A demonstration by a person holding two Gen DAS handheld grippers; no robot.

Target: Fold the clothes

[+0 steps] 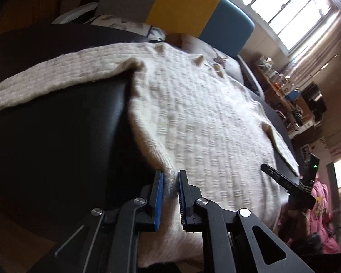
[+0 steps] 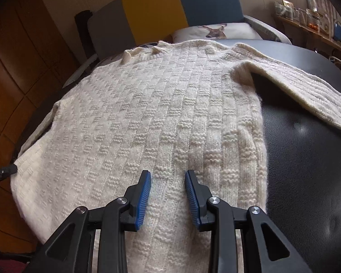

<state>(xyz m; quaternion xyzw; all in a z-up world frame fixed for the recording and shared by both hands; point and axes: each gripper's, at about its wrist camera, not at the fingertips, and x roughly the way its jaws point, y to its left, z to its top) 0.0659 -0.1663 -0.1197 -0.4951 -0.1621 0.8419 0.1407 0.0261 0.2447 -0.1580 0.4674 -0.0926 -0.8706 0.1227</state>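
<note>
A cream knitted sweater lies flat on a black leather surface, collar at the far end, and one sleeve trails off to the right. In the left wrist view, my left gripper is shut on the sweater's hem corner, with the knit squeezed between the blue pads. My right gripper stands open over the hem near the right side, its fingers resting on the knit. The left gripper's tip shows at the sweater's left edge. The right gripper reaches in over the far edge.
A grey, yellow and teal headboard stands behind the sweater, with a deer-print pillow in front of it. Wooden cabinet doors line the left. A cluttered shelf runs under a bright window. Something pink lies at the right.
</note>
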